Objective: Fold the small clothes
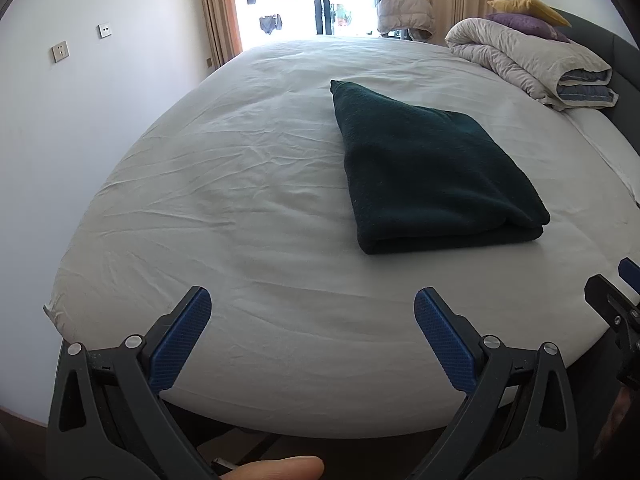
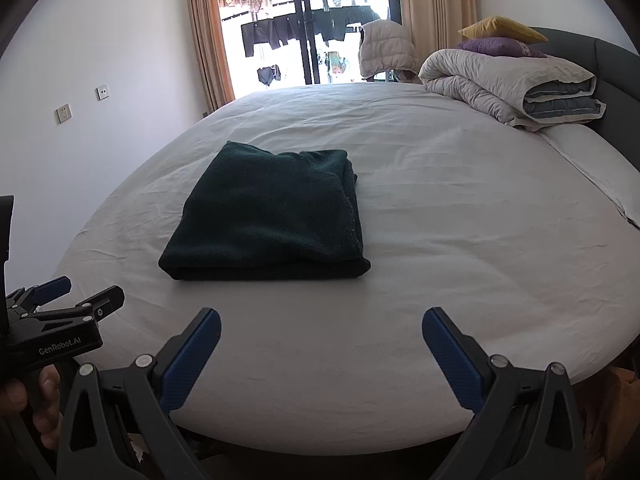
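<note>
One piece of lettering on show: "GenRobot.AI", pale letters on the black body of the left gripper (image 2: 76, 298), down at the lower left of the right wrist view, reading along its side. That's it; the wall plates at the left of both views carry no writing that can be made out, and the left wrist view offers no readable text.

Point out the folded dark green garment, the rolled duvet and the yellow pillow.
dark green garment (image 2: 268, 212): right wrist view, top face.
rolled duvet (image 2: 500, 80): right wrist view, upper surface.
yellow pillow (image 1: 528, 6): left wrist view, its middle.
</note>
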Tool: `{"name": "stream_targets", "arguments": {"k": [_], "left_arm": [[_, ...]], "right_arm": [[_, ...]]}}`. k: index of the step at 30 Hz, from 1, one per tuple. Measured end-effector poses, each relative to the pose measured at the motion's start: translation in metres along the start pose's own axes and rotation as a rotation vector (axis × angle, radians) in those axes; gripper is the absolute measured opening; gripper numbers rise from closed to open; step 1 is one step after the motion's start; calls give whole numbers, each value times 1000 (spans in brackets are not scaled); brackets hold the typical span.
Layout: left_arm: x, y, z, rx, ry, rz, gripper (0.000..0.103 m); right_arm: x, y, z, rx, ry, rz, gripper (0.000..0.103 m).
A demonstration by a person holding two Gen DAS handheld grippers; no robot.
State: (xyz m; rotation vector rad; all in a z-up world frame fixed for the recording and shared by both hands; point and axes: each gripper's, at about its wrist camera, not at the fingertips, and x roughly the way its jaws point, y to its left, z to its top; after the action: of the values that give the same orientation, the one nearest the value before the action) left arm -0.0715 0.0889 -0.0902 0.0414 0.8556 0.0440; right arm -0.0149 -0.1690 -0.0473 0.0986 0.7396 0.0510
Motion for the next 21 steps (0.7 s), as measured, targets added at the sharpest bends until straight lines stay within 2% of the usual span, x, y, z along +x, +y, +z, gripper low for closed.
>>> {"name": "stream_targets", "arguments": {"k": [21], "left_arm": [[5,0,0,-19,10,-9,103]], "right_arm": [[5,3,-3,-4,23,2,103]]}}
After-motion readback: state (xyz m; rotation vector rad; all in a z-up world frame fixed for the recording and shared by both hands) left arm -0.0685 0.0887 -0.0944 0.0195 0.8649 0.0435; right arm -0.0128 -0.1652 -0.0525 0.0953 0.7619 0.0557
